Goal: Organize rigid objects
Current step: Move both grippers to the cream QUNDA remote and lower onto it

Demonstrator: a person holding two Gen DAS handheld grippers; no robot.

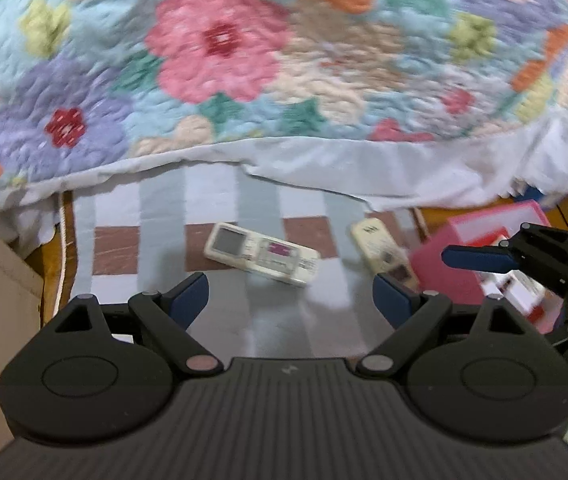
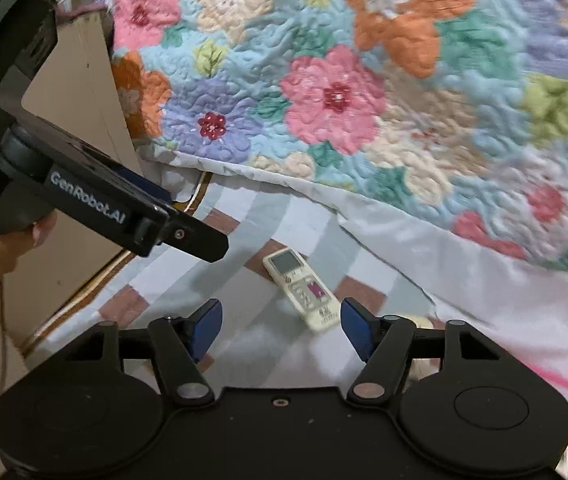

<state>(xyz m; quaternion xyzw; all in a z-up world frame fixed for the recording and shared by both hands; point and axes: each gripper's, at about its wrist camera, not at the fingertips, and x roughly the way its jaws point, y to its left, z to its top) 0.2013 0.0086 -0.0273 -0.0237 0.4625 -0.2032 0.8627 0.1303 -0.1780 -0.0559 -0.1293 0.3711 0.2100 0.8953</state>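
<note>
A white remote control (image 1: 261,254) with a grey screen lies on a checked sheet (image 1: 211,200). My left gripper (image 1: 292,300) hovers just in front of it, open, with nothing between its blue pads. A second cream remote (image 1: 384,252) lies to the right, beside a pink box (image 1: 456,264). The right gripper's blue finger (image 1: 476,260) reaches over that box. In the right wrist view my right gripper (image 2: 281,328) is open and holds nothing, and the white remote (image 2: 302,288) lies just ahead of its right pad. The left gripper (image 2: 163,216) shows side-on at the left, held by a hand.
A floral quilt (image 1: 219,40) with a white hem hangs over the far side of the sheet. A beige board (image 2: 71,80) stands at the left edge. A wooden frame (image 1: 49,264) borders the sheet. Small boxes sit inside the pink box.
</note>
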